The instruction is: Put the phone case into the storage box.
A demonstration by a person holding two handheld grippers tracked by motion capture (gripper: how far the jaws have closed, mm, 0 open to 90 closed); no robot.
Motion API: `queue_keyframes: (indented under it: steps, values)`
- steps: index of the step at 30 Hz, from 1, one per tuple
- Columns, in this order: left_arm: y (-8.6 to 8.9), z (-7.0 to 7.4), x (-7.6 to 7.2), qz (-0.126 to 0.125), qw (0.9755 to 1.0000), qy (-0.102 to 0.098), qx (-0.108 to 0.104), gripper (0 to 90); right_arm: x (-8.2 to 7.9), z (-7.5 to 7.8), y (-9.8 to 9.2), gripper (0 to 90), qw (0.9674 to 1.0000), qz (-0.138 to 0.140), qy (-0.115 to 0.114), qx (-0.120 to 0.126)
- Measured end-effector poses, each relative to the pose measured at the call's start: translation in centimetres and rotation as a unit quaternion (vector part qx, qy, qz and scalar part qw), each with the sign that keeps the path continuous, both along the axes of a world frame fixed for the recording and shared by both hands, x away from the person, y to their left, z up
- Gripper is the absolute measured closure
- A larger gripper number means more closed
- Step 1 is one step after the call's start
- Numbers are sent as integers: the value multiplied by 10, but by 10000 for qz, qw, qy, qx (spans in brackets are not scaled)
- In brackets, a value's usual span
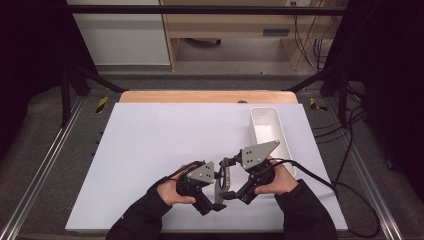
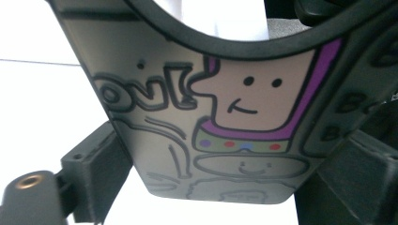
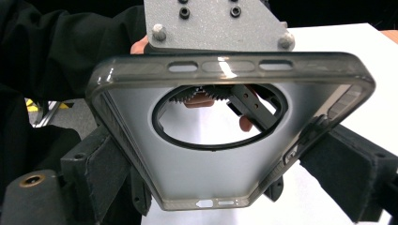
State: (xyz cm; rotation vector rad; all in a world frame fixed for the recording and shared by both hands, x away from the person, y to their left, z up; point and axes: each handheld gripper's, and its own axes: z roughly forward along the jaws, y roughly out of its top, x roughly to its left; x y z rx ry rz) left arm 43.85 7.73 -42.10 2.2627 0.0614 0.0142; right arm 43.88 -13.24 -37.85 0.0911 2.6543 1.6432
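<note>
Phone case (image 3: 225, 164) between both grippers

Sleeves (image 1: 145, 215): black, long | left claw (image 1: 216, 187): black body, grey three-cornered plate, screws | right claw (image 1: 225, 175): same, black cable (image 1: 320, 179)

One phone case (image 3: 220, 168), one white bin (image 1: 268, 131)

phone case (image 2: 206, 122) top cut off, printed drawing partly blurred
</note>
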Motion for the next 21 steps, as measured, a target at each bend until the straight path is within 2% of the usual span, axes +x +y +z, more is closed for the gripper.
queue_keyframes:
  steps: [5, 12, 16, 21]
  values:
    - [5, 0, 2, 100, 9998, 130, -63, 50, 0, 2, -2, 121, 10000, -36, 6, 32]
    - [19, 2, 3, 416, 9989, 96, -185, 19, 2, 7, -7, 120, 9996, -240, -55, 120]
    - [29, 3, 4, 643, 9974, 91, -319, 15, 3, 10, -10, 119, 9989, -414, -123, 171]
    - [43, 4, 5, 978, 9938, 8, -528, 4, 4, 15, -15, 119, 9976, -637, -149, 228]
